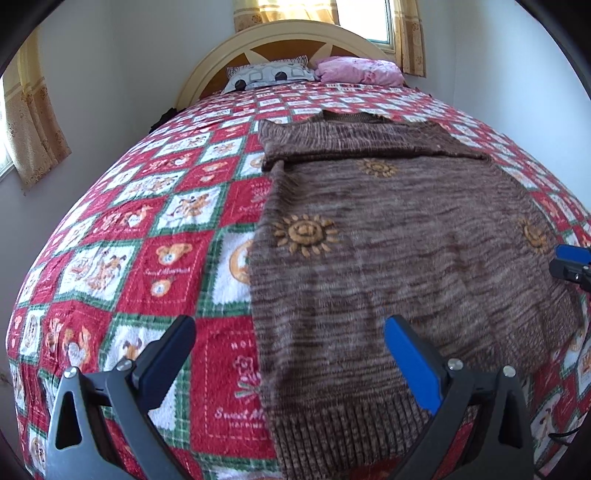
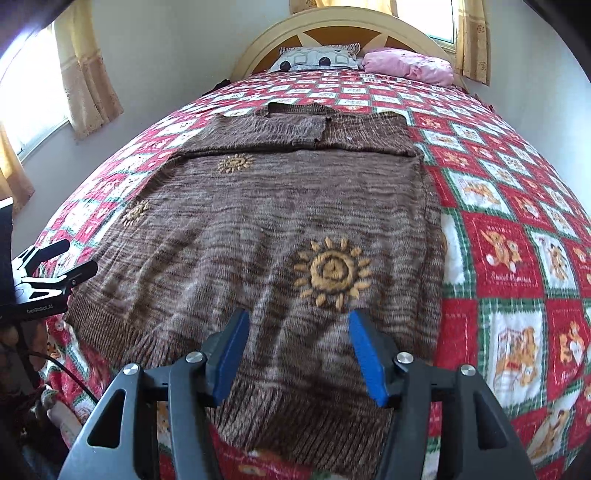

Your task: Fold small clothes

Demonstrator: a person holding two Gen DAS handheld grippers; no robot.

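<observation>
Sweater flat on bedspread, two pillows behind it by headboard

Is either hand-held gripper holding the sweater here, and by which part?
Nothing is held. Both the left hand-held gripper and right hand-held gripper stand open above the brown sweater near its ribbed hem.

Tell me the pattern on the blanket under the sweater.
The blanket is a red, white and green patchwork check with teddy bear pictures, clearest in the left wrist view.

Bright window daylight, heavy fisheye edge distortion.
</observation>
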